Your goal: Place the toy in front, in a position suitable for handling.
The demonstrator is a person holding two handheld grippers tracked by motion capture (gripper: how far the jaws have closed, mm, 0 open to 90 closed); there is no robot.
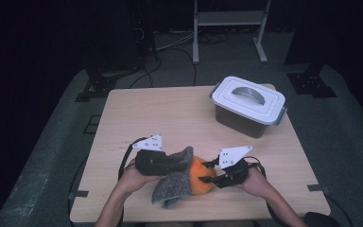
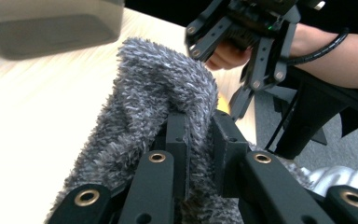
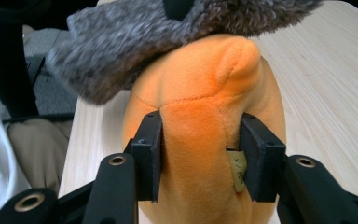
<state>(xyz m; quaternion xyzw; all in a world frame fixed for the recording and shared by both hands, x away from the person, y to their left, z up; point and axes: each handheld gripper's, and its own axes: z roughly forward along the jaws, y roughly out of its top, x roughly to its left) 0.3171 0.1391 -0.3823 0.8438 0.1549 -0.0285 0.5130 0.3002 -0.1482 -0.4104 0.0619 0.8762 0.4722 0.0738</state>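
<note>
An orange plush toy (image 1: 201, 174) lies near the table's front edge, partly covered by a grey fuzzy cloth (image 1: 175, 183). My left gripper (image 1: 178, 163) is shut on a fold of that grey cloth (image 2: 168, 88), which bunches up between its jaws. My right gripper (image 1: 209, 172) comes in from the right and is shut on the orange plush toy (image 3: 205, 88); both pads press into its sides, next to a small sewn-in label (image 3: 237, 170). The grey cloth (image 3: 168, 32) drapes over the toy's far end. In the left gripper view the right gripper (image 2: 233, 100) sits just beyond the cloth.
A grey storage box with a white clip-on lid and handle (image 1: 248, 105) stands at the back right of the wooden table (image 1: 165, 113). A white metal stand (image 1: 229, 21) and cables are on the floor behind. The person's lap lies below the front edge.
</note>
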